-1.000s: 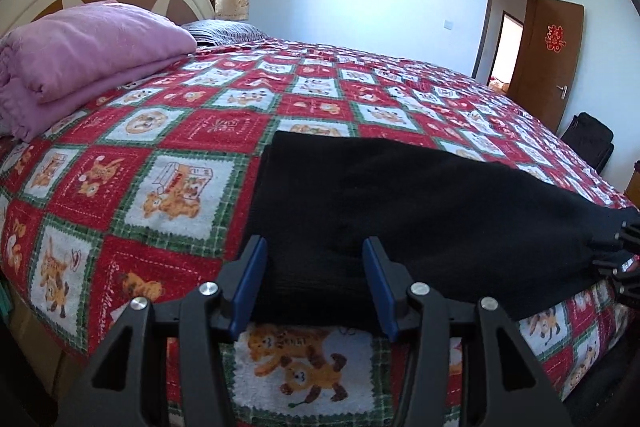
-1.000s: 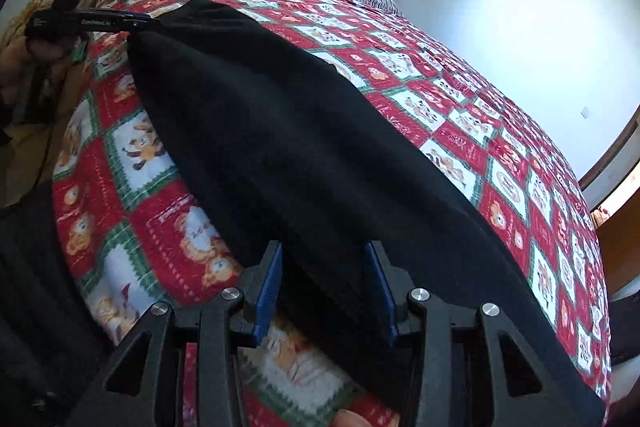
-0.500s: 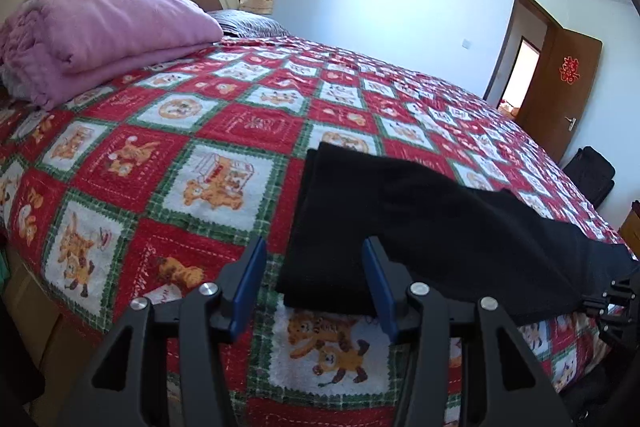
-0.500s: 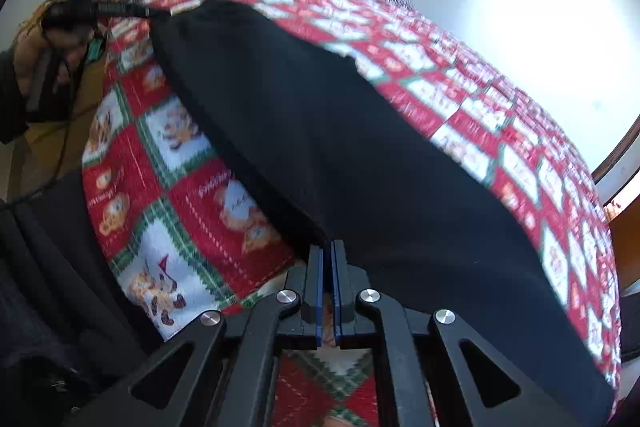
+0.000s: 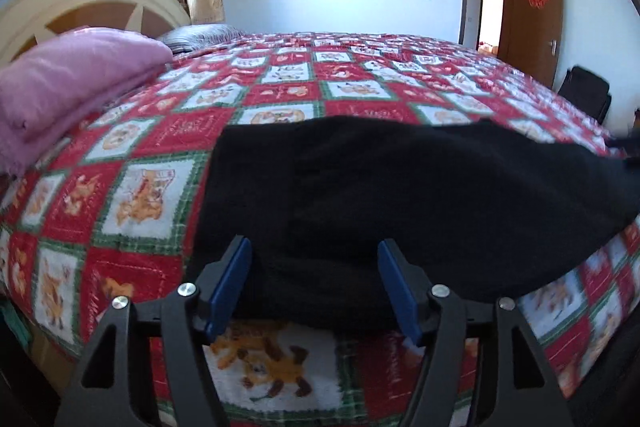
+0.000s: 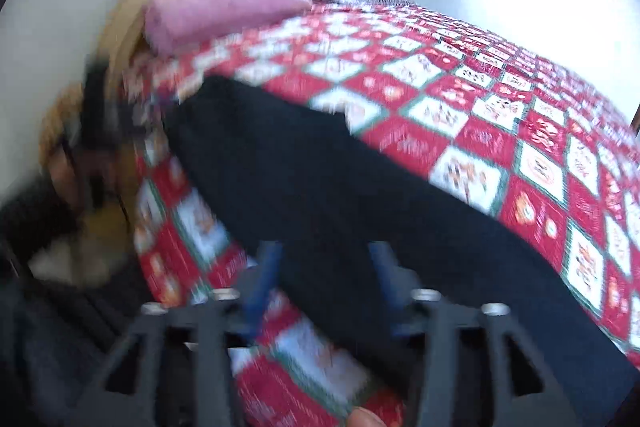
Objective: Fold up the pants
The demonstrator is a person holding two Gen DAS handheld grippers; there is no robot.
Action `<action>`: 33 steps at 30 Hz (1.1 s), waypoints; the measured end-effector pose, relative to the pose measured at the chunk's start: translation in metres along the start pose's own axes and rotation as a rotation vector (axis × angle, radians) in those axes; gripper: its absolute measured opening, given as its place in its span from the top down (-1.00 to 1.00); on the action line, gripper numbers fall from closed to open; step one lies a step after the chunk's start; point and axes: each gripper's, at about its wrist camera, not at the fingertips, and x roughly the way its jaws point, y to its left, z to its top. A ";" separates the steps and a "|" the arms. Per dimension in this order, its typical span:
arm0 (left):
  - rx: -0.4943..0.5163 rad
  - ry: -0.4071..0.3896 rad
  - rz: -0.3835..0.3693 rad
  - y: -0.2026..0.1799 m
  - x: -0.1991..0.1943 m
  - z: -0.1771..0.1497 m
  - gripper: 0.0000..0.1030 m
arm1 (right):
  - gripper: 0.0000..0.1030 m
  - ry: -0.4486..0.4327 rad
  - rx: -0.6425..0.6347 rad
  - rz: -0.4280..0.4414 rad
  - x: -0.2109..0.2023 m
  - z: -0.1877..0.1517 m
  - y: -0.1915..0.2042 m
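- The left tool [image 5: 314, 279] sits lowest and nearest, its fingers apart and straddling the near edge of the black pants [image 5: 400, 203], probably placed to pinch that hem.
- The right tool [image 6: 324, 279] is likewise spread wide over the pants' other end, gripping nothing; its view is blurred.
- The pants lie flat along the near side of the bed [image 5: 360, 87], on the red checked quilt.
- Farther left, a folded pink blanket [image 5: 68, 87] rests by the headboard [image 5: 92, 3].
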 end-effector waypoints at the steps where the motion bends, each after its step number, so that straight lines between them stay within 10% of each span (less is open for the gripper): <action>1: 0.026 -0.004 0.016 -0.002 -0.002 -0.002 -0.33 | -0.15 -0.001 0.038 0.005 0.008 0.011 -0.005; 13: -0.115 -0.073 -0.023 0.017 -0.014 -0.003 -0.71 | 0.10 0.084 0.452 0.168 0.135 0.088 -0.049; 15: -0.128 -0.045 -0.016 0.018 -0.005 -0.010 -0.71 | 0.36 0.132 0.467 0.163 0.152 0.089 -0.046; 16: -0.125 -0.052 -0.007 0.018 -0.006 -0.012 -0.71 | 0.90 0.141 0.467 0.147 0.157 0.089 -0.044; 20: -0.113 -0.058 0.007 0.015 -0.005 -0.013 -0.71 | 0.91 0.101 0.471 0.126 0.157 0.094 -0.046; 25: -0.102 -0.051 0.016 0.014 -0.008 -0.011 -0.74 | 0.90 0.111 0.471 0.115 0.165 0.090 -0.052; 27: -0.135 -0.065 0.016 0.020 -0.016 -0.007 -0.74 | 0.70 0.107 0.465 0.094 0.155 0.089 -0.053; 29: -0.148 -0.090 0.010 0.020 -0.023 -0.003 -0.74 | -0.04 0.082 0.488 0.058 0.136 0.080 -0.058; 33: -0.105 -0.125 -0.030 -0.001 -0.037 0.012 -0.74 | -0.06 0.049 0.465 0.032 0.086 0.051 -0.070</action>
